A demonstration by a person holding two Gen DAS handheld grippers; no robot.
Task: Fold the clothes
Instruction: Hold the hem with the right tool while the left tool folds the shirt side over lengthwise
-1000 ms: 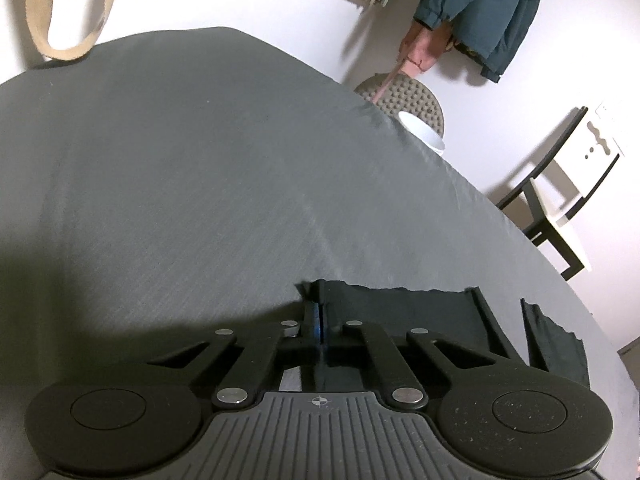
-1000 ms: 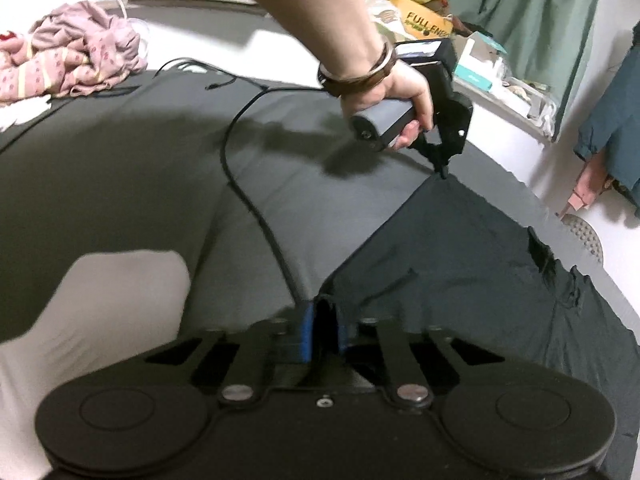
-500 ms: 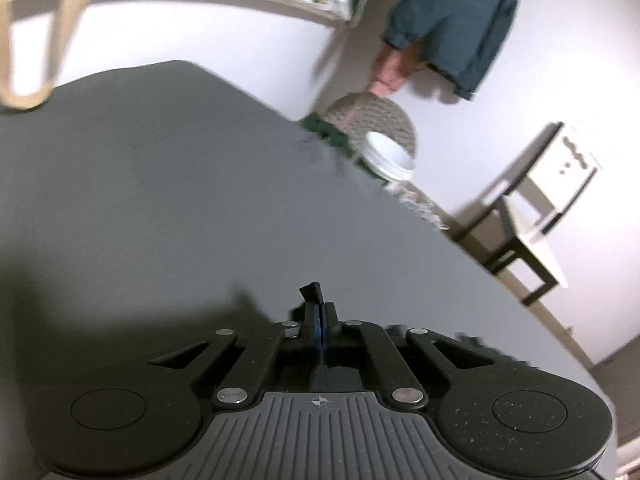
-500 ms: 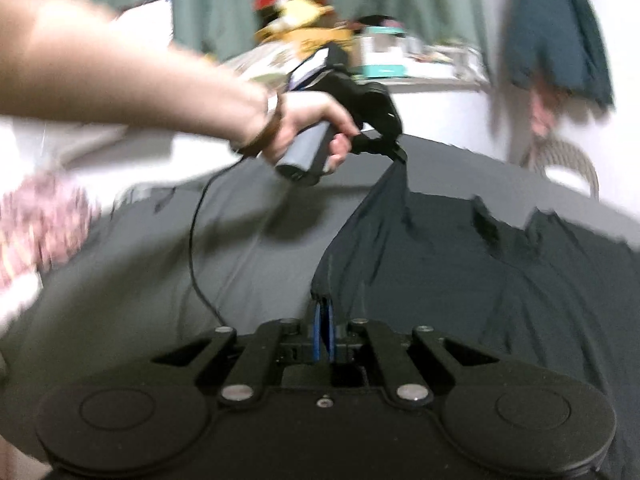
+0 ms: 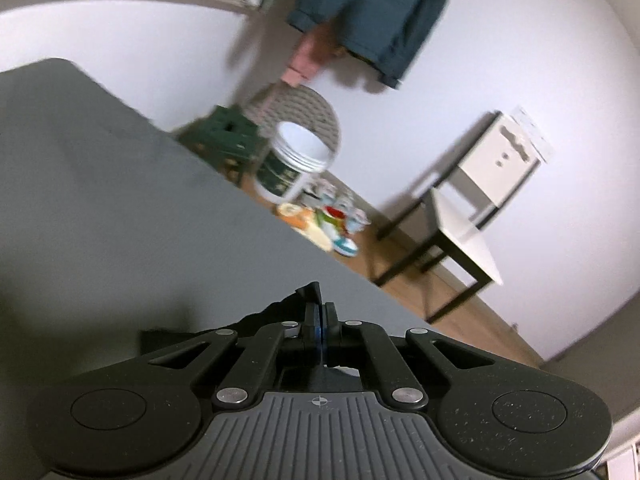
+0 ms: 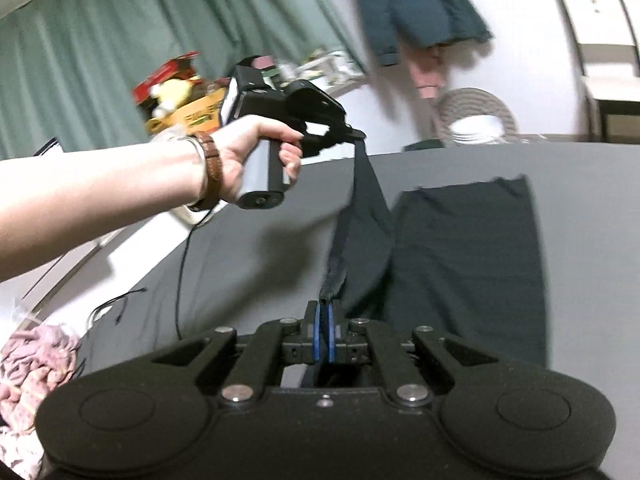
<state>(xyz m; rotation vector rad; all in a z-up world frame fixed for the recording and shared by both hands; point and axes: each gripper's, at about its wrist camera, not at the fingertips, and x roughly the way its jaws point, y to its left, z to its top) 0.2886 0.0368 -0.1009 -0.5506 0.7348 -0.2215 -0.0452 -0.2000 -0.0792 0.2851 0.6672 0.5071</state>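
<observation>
A dark garment (image 6: 468, 264) lies partly on the grey bed cover (image 6: 256, 264), one edge lifted into a taut strip between both grippers. My right gripper (image 6: 325, 312) is shut on the near end of that edge. The left gripper (image 6: 356, 135), held by a hand (image 6: 248, 148), is shut on the far end, raised above the bed. In the left wrist view my left gripper (image 5: 320, 312) is shut with a corner of the dark garment (image 5: 308, 292) poking out above its fingers; the rest hangs hidden beneath it.
A pink garment pile (image 6: 32, 364) lies at the bed's left edge, and a black cable (image 6: 182, 272) runs across the cover. Beyond the bed stand a white bucket (image 5: 292, 168), a green crate (image 5: 228, 136), a chair (image 5: 472, 208) and a hanging teal jacket (image 5: 380, 12).
Both grippers have lifted the garment's edge off the bed and swung it toward the far side, folding the cloth over itself. Both stay shut on it.
</observation>
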